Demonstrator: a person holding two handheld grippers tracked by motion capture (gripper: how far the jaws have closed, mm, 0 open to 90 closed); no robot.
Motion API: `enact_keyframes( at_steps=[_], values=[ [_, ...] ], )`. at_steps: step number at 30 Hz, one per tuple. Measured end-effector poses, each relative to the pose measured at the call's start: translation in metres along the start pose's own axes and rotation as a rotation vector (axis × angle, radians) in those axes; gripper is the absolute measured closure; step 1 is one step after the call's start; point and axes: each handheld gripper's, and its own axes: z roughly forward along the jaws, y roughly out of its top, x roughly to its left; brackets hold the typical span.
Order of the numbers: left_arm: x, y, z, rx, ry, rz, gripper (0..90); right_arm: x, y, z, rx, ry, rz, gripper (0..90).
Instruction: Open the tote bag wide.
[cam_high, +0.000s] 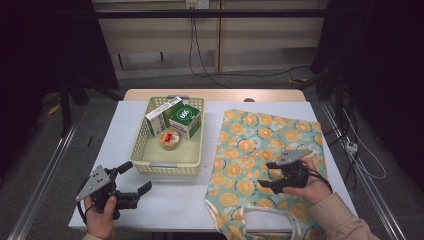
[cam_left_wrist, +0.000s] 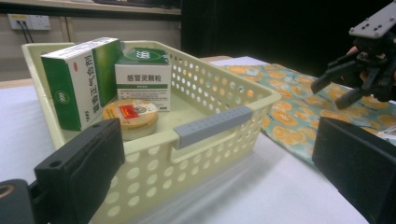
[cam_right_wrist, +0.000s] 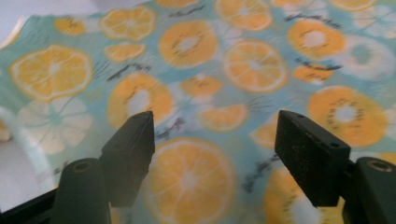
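So the right gripper (cam_high: 276, 174) sits over the fruit-print bag (cam_high: 260, 145), jaws apart with nothing between them. In the right gripper view you just see the two black pads with a gap, and the orange-slice pattern of the bag (cam_right_wrist: 205, 93) under them. Can't really tell whether the tips touch the cloth or hang just above it. The bag lies flat on the right half of the table (cam_high: 165, 205), its pale handles (cam_high: 270, 220) hanging toward the near edge by the person's sleeve. The left gripper (cam_high: 134, 177) is well apart from it, down at the near left corner, jaws wide apart too and holding nothing, pointing at the basket (cam_high: 150, 167). The basket is a pale yellow plastic one with holes all round and a grey grip (cam_left_wrist: 212, 127) on its near rim, sitting left of the bag on the white table, close beside it but not touching as far as I can see. Inside: a white and green box (cam_left_wrist: 79, 81) standing upright toward the back left, a second white box with a green top (cam_left_wrist: 142, 81) right next to it, and a little round tin with a yellow and red lid (cam_left_wrist: 131, 116) lying flat in front of the boxes, just about touching them. The near part of the basket floor is bare. From the left gripper view you can also spot the right gripper (cam_left_wrist: 337, 88) out over the bag (cam_left_wrist: 299, 107).
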Motion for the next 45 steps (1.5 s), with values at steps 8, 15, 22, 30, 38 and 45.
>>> enact_keyframes(
  at_steps=[8, 15, 22, 30, 38, 45],
  values=[
    [-0.005, 0.002, 0.002, 0.007, -0.021, 0.01, 2.1, 0.029, -0.009, -0.005, -0.009, 0.054, -0.051, 33.1],
    [-0.006, 0.002, 0.003, 0.019, -0.021, 0.011, 2.1, 0.059, -0.016, 0.0, 0.009, 0.105, -0.095, 37.9],
    [-0.006, 0.003, 0.001, 0.013, -0.02, 0.016, 2.1, 0.067, -0.016, 0.009, 0.022, 0.137, -0.132, 56.1],
    [-0.006, 0.002, 0.0, 0.011, -0.018, 0.002, 2.1, 0.069, -0.01, 0.014, 0.03, 0.165, -0.168, 84.8],
    [-0.007, 0.003, 0.001, 0.019, -0.02, 0.008, 2.1, 0.064, -0.005, 0.02, 0.022, 0.169, -0.132, 90.0],
    [-0.006, 0.003, -0.001, 0.011, -0.013, 0.0, 2.1, 0.054, 0.004, 0.029, -0.011, 0.194, -0.064, 90.0]
  ],
)
